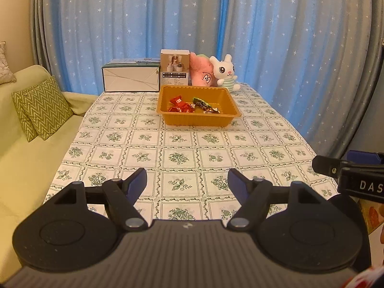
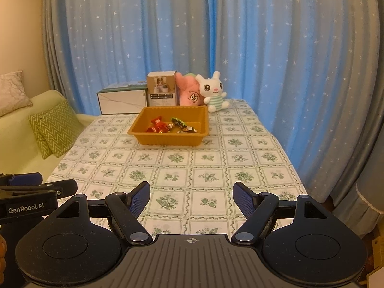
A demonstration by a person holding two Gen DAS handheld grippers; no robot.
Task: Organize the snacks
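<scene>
Left gripper and right gripper: jaws apart, nothing held. Orange tray contains apparently 4 wrapped snacks.

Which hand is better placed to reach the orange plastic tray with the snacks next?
Neither clearly. The left gripper and the right gripper are both open, empty and back at the near table edge; the orange plastic tray sits about centred ahead of each.
</scene>
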